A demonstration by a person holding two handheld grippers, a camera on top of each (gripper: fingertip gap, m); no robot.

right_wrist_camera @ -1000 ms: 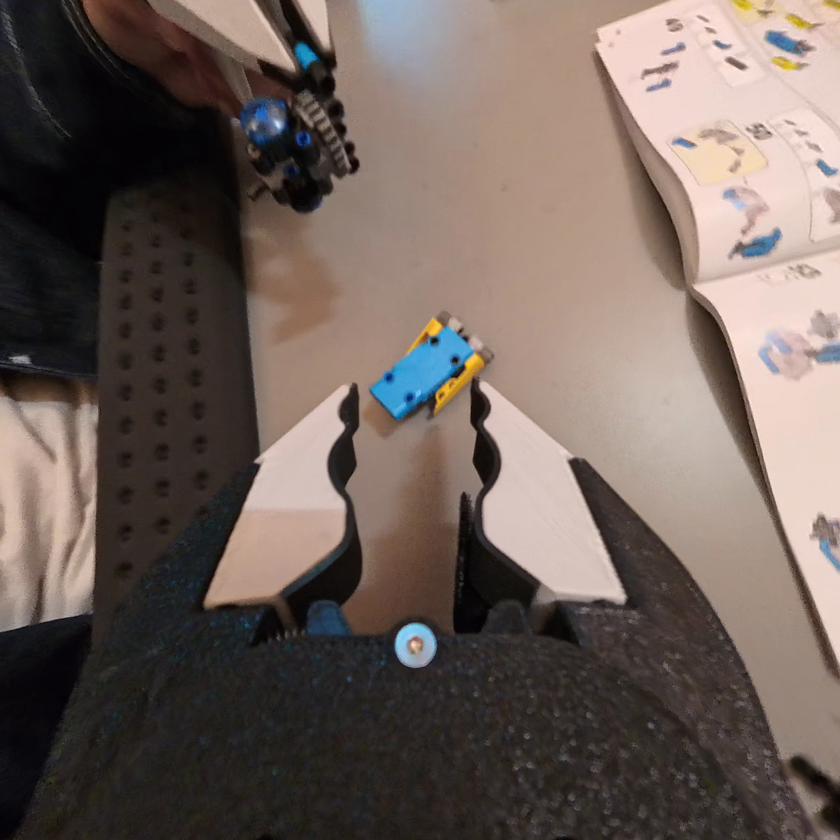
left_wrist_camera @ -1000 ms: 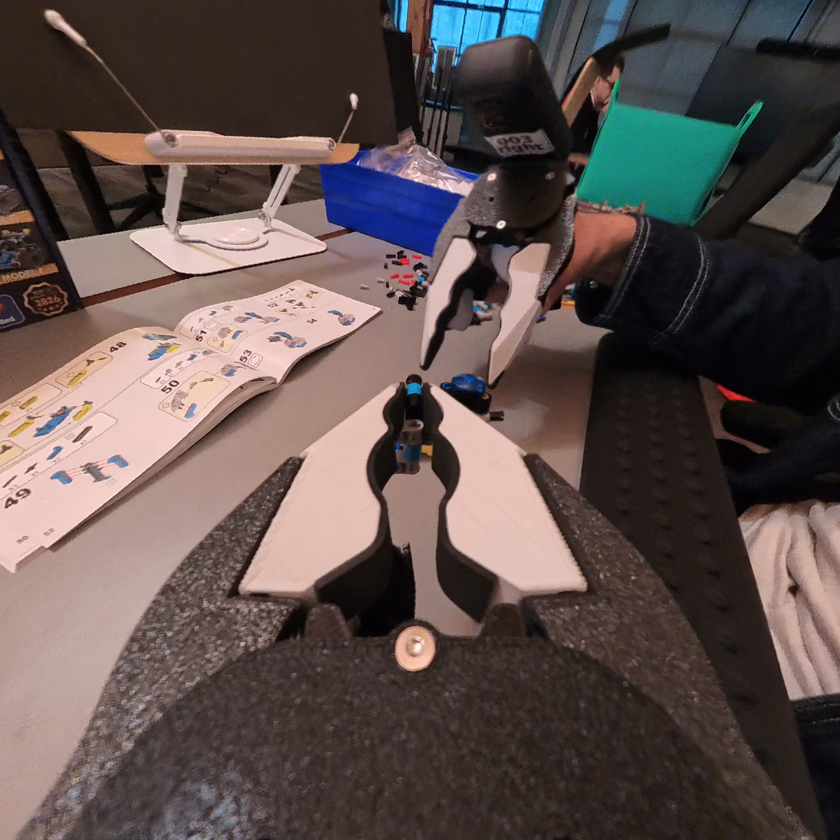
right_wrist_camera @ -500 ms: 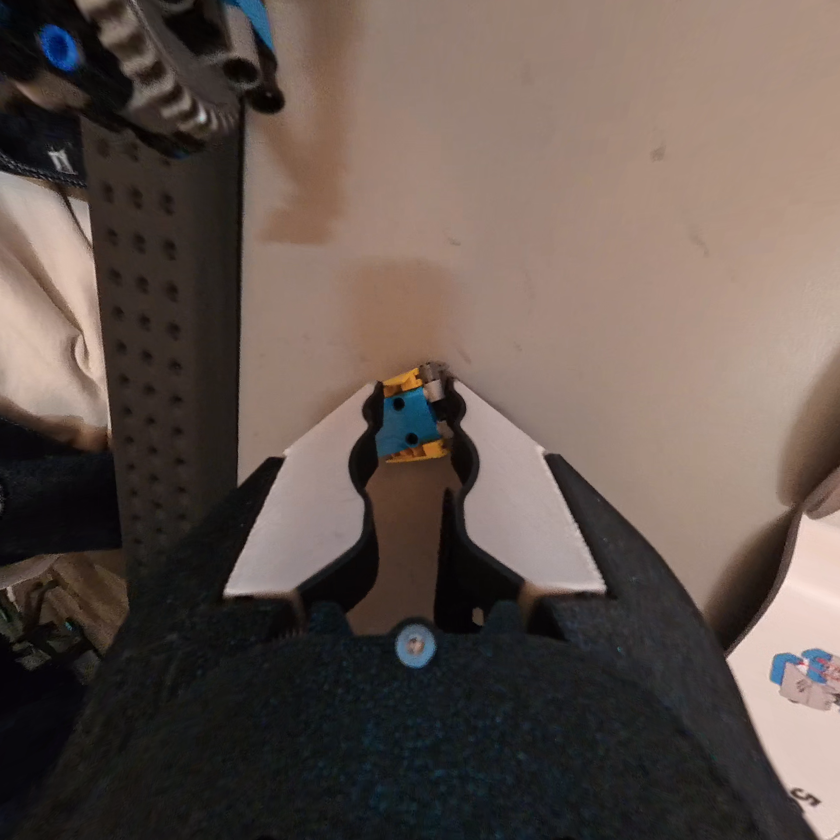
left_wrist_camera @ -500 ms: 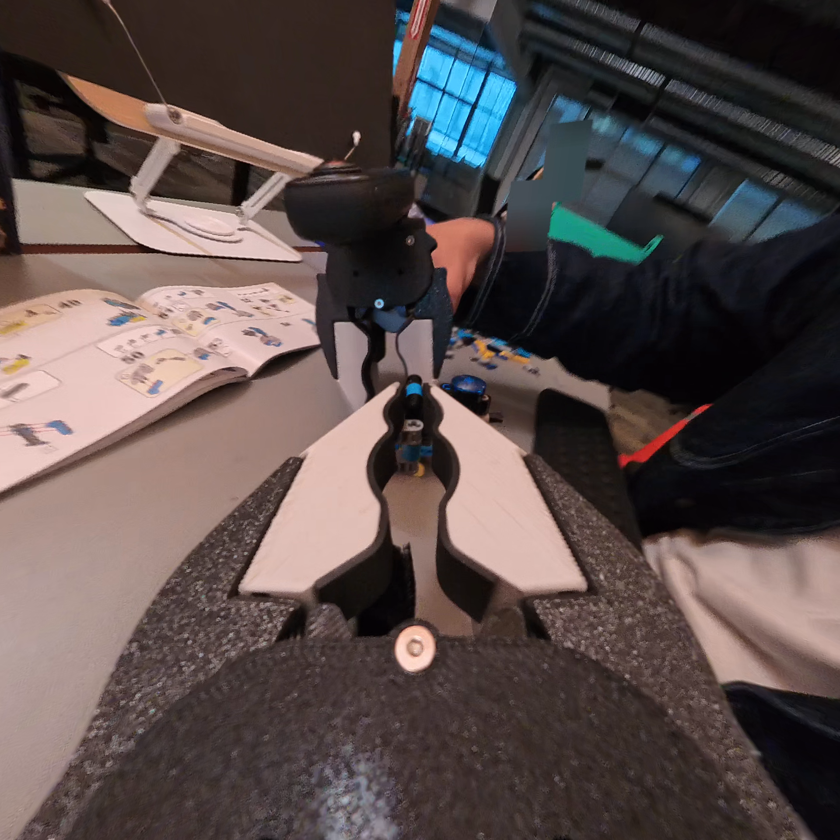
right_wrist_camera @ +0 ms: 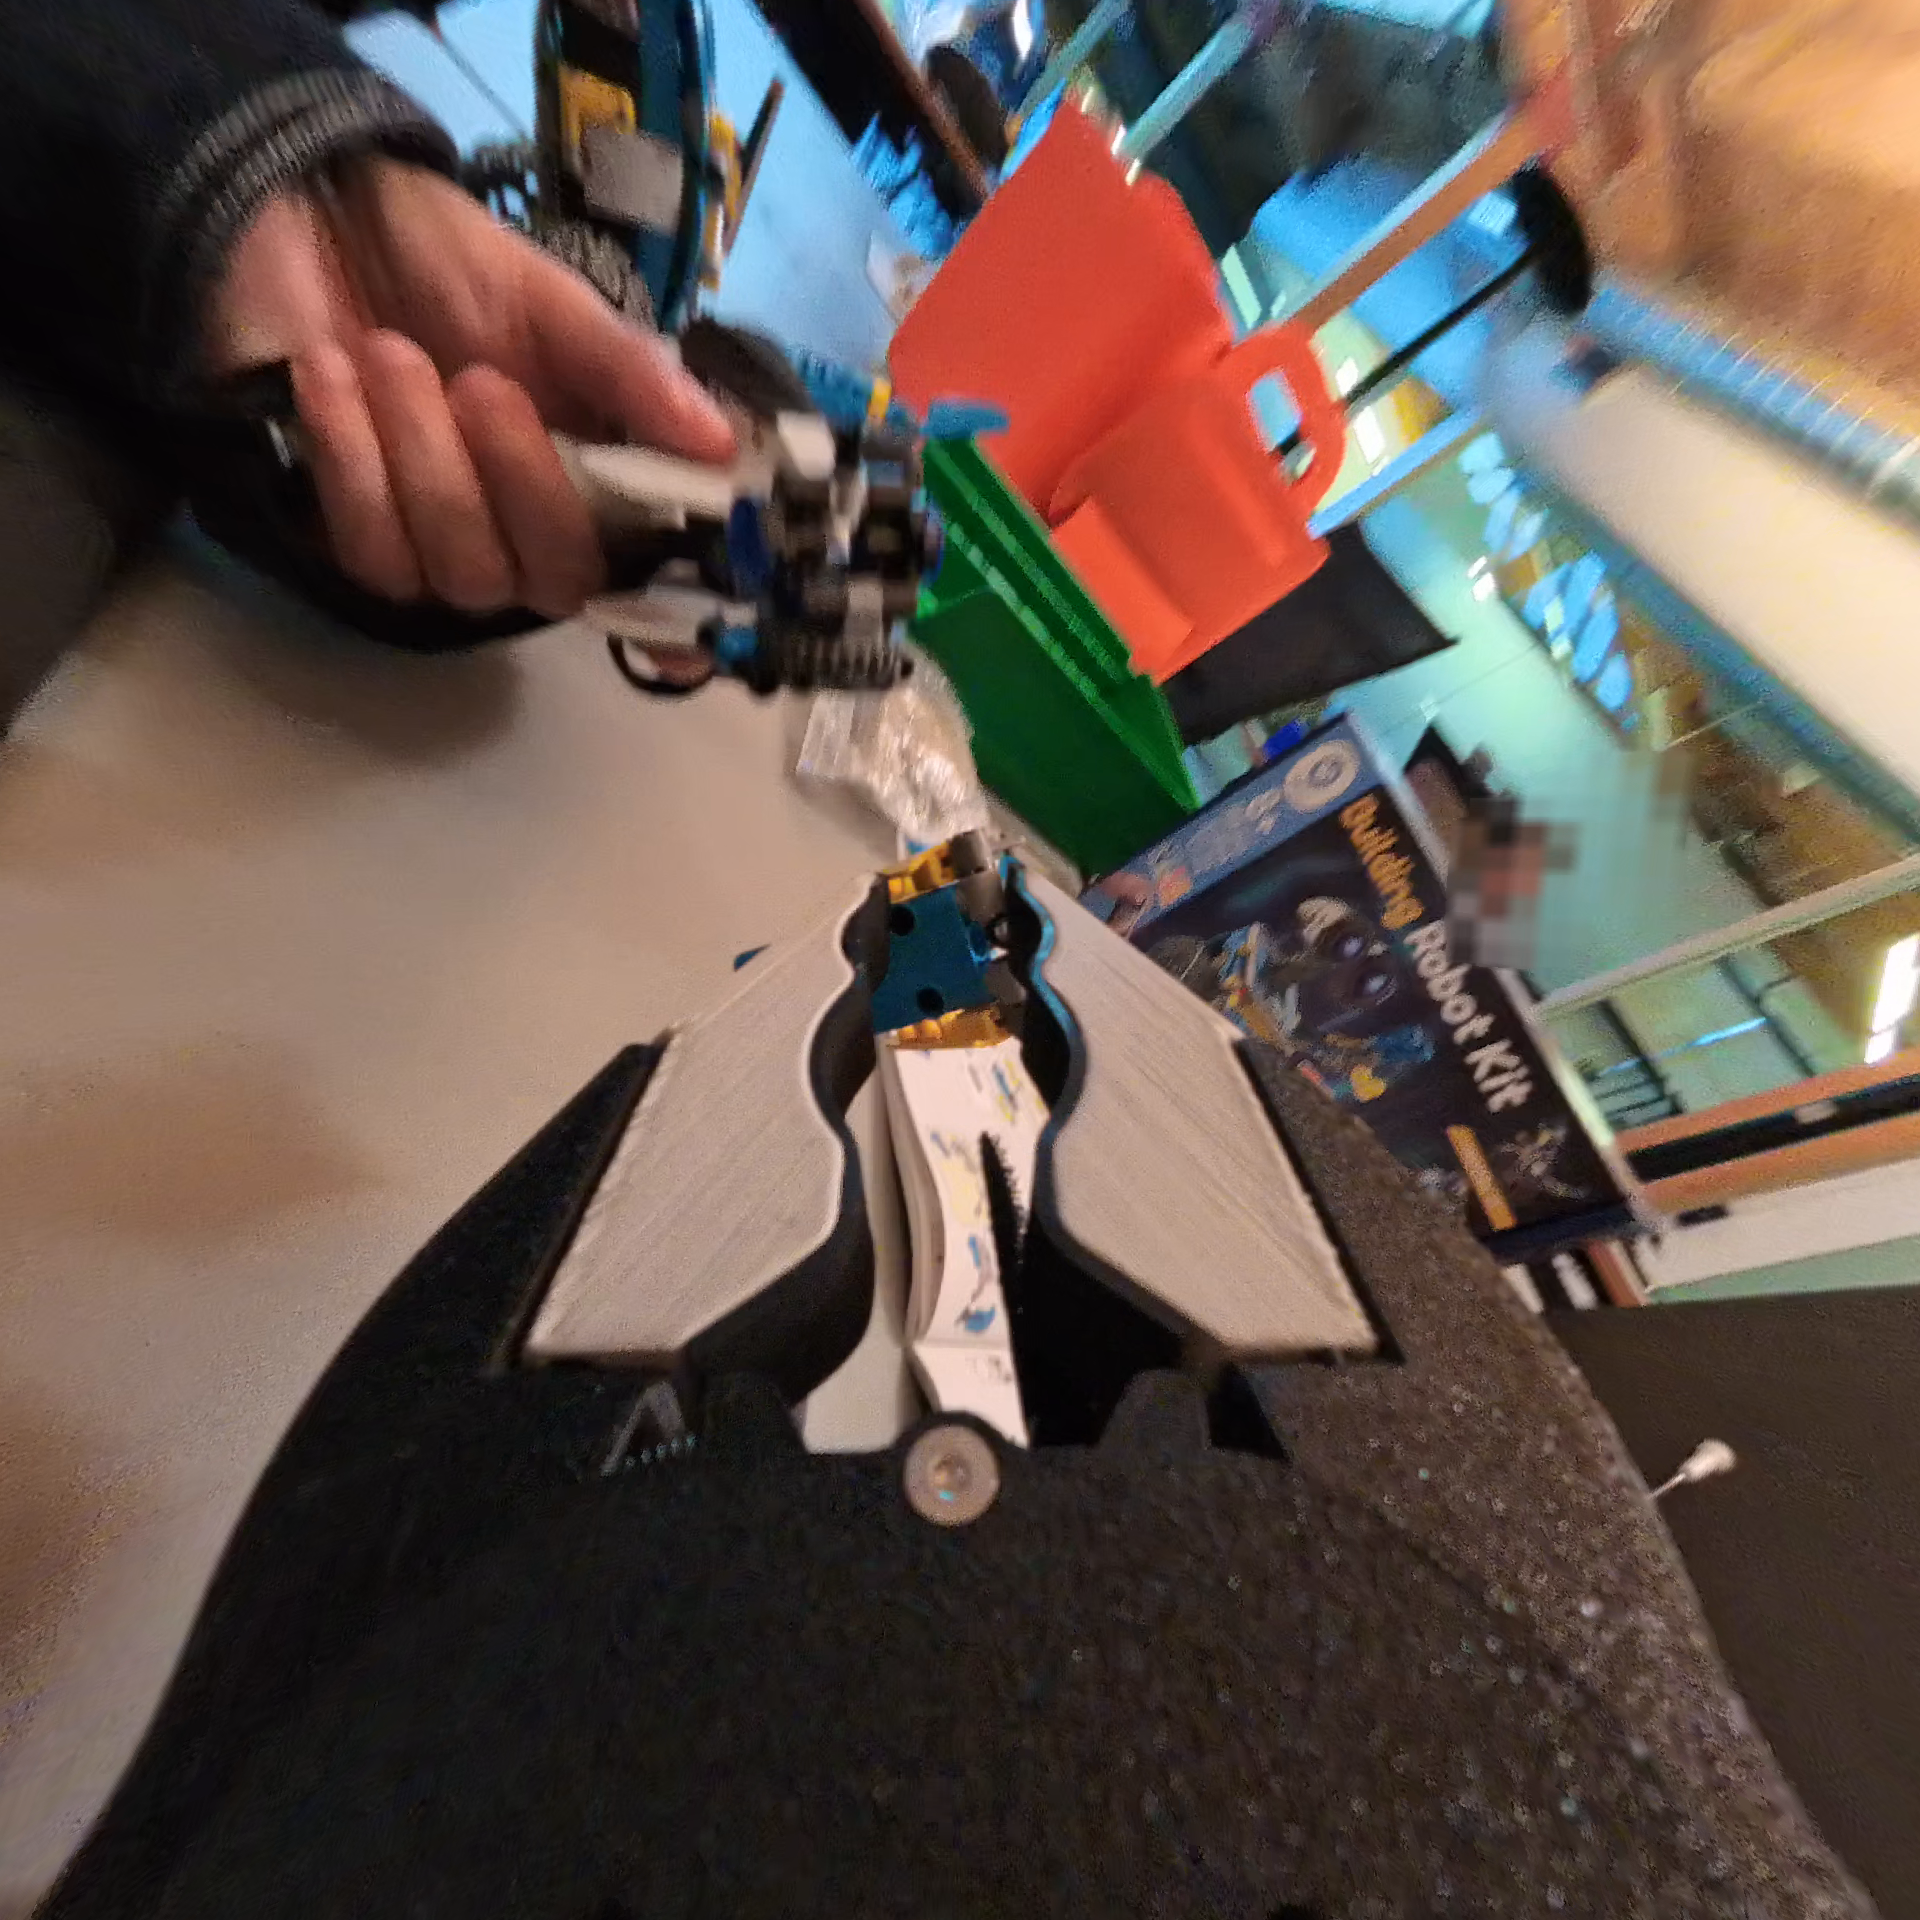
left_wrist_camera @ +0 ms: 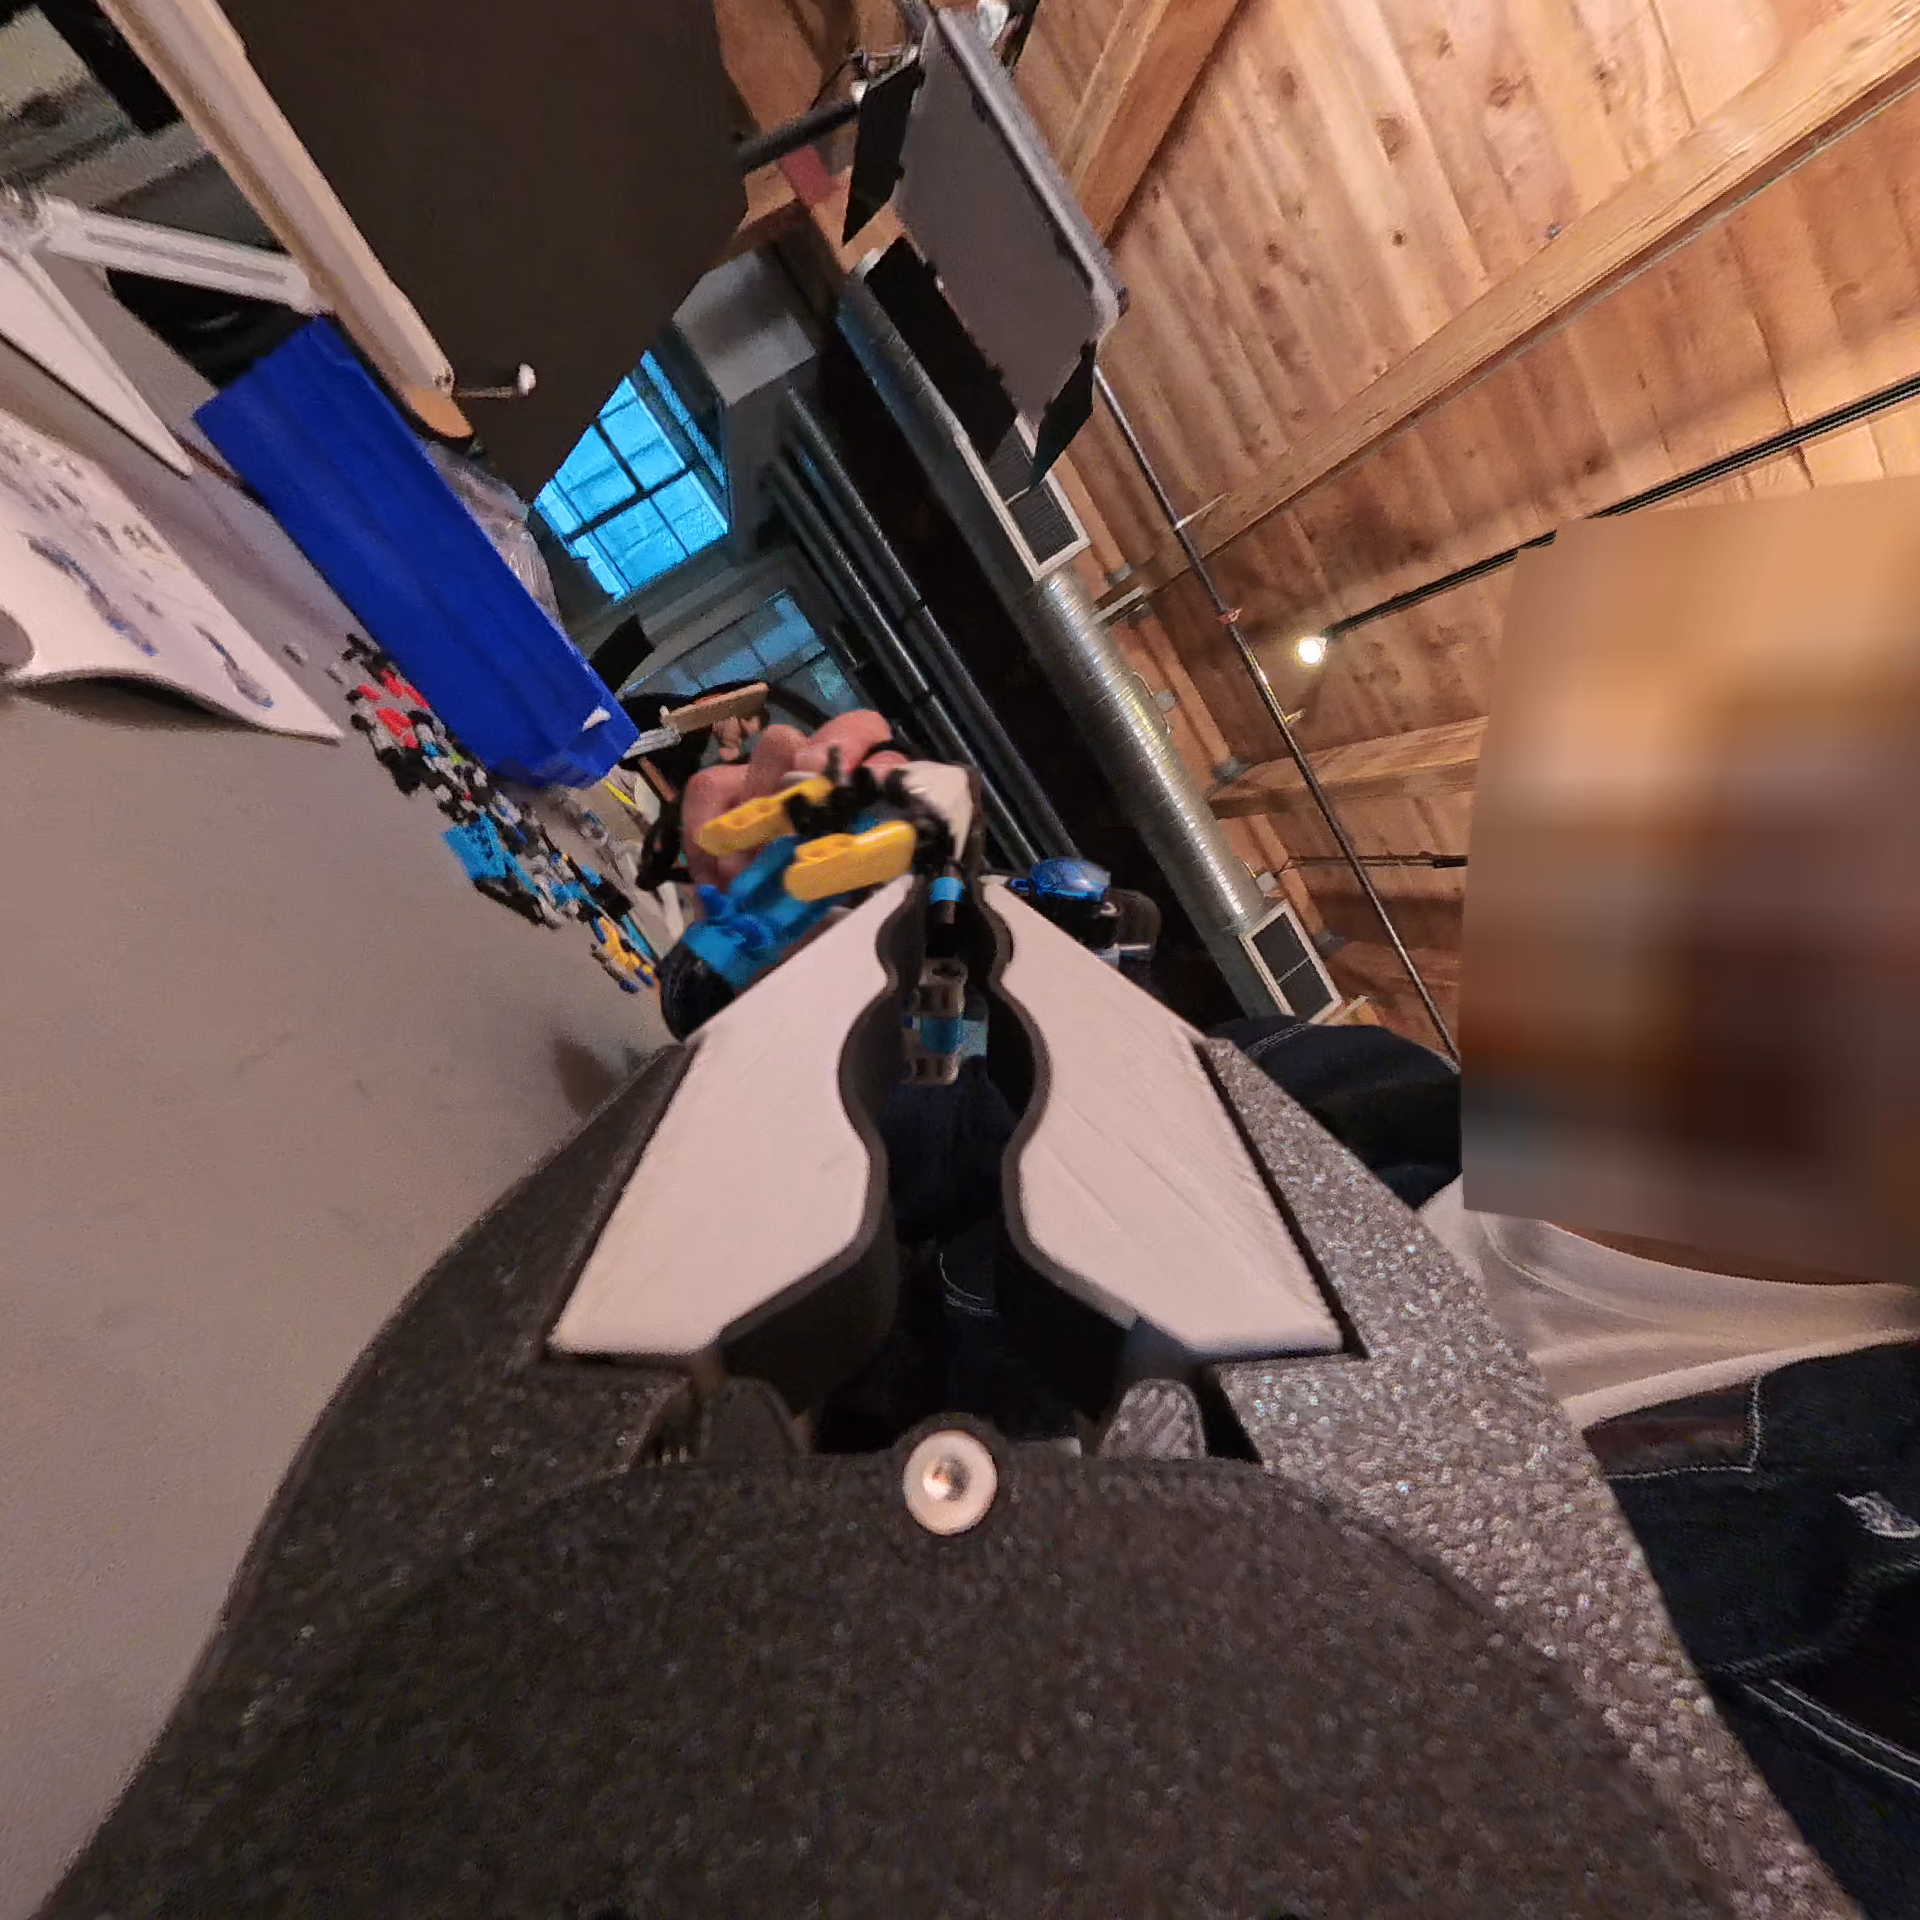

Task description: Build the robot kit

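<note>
In the left wrist view my left gripper [left_wrist_camera: 940, 894] is shut on a small brick assembly [left_wrist_camera: 935, 997] of black, grey and blue parts, and its blue dome [left_wrist_camera: 1070, 878] sticks out to the right of the tips. Just beyond those tips is a blue and yellow brick piece [left_wrist_camera: 842, 857], held by the right gripper's white fingers [left_wrist_camera: 940, 795]. In the right wrist view my right gripper [right_wrist_camera: 935, 894] is shut on that blue and yellow piece [right_wrist_camera: 930, 966], above the table. At upper left, a hand [right_wrist_camera: 436, 416] holds the left gripper with the geared assembly [right_wrist_camera: 831, 582], blurred.
The grey table [left_wrist_camera: 260, 1039] carries a blue bin [left_wrist_camera: 416, 582], loose small bricks [left_wrist_camera: 499, 821] and an open instruction booklet [left_wrist_camera: 94, 592]. The right wrist view shows a green bin [right_wrist_camera: 1039, 707], an orange bin [right_wrist_camera: 1122, 395], a dark kit box [right_wrist_camera: 1351, 987] and a clear bag [right_wrist_camera: 894, 748]. One gripper's finger ends stand about 6 cm off the other's.
My right gripper closed on the blue and yellow piece lying on the table and lifted it. Both grippers tilted up and came close together. My left gripper kept its hold.
</note>
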